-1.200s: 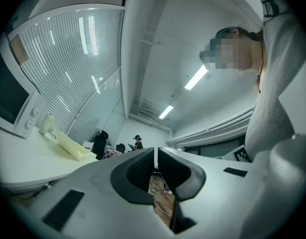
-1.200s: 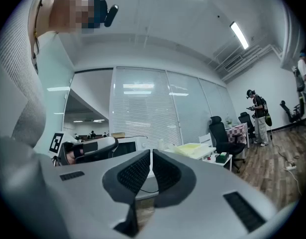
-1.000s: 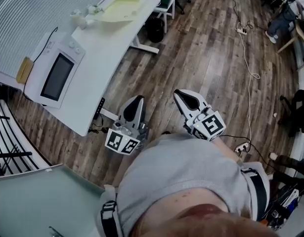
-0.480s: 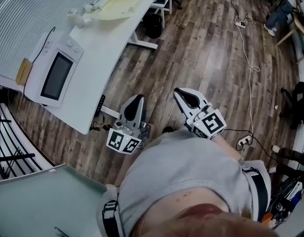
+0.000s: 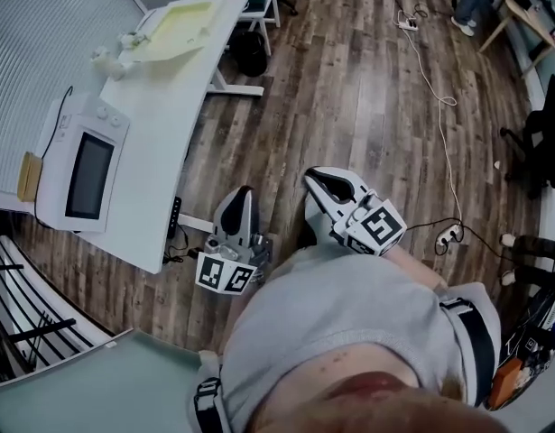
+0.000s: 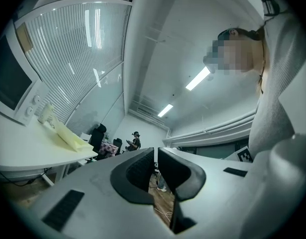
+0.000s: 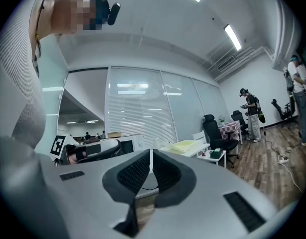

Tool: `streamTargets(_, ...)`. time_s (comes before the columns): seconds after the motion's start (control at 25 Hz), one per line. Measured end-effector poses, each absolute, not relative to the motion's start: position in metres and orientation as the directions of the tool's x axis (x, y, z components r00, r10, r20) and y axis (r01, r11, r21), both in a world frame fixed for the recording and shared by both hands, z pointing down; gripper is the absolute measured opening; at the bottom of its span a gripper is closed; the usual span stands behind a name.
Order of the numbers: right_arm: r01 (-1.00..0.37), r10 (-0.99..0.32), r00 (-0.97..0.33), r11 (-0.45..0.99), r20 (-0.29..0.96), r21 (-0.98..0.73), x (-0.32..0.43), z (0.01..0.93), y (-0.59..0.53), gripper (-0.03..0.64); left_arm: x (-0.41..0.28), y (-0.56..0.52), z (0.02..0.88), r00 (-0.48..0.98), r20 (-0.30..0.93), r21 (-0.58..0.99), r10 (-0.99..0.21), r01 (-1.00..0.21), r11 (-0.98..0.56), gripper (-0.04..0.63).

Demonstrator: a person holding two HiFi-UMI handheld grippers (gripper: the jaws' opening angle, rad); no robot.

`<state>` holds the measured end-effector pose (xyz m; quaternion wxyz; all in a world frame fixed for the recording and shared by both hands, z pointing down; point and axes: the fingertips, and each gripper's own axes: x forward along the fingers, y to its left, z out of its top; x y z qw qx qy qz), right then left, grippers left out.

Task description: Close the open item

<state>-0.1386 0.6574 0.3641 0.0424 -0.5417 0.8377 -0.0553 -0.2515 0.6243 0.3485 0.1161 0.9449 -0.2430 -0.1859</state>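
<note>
A white microwave [image 5: 78, 177] with a dark door window stands on the white table [image 5: 160, 152] at the left. Its door looks flush with the front. It also shows at the left edge of the left gripper view, microwave [image 6: 8, 91], and behind the jaws in the right gripper view, microwave [image 7: 127, 145]. My left gripper [image 5: 242, 193] is held close to the person's body above the wooden floor, right of the table's near corner, shut and empty. My right gripper [image 5: 318, 178] hangs beside it, also shut with nothing between the pads. Both are well apart from the microwave.
A pale yellow tray [image 5: 182, 21] and small white items [image 5: 115, 52] lie at the table's far end. A stool [image 5: 259, 3] and black bin [image 5: 250, 57] stand beyond it. Cables [image 5: 439, 106] and a power strip [image 5: 448, 235] lie on the floor. A black rack [image 5: 15, 305] is at the left.
The head view has swung, so the table and microwave sit further left and smaller in the picture. Both grippers stay shut in front of the body, hardly moved.
</note>
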Motion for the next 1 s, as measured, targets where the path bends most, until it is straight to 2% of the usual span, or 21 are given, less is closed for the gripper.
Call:
streamTargets(0.44,-0.872,-0.884,-0.466,0.463,-0.019,-0.156,-0.132,0.363,0.588,0.074,-0.244,0.562,0.35,0.789,-0.279,0.306,-0.548,-0.468,-0.829,0.029)
streamTargets(1.0,-0.876,-0.889,-0.457,0.454,-0.023,-0.164,-0.05,0.345,0.432,0.074,-0.165,0.408,0.332,0.798,-0.261,0.276,-0.543,-0.477,-0.834,0.029)
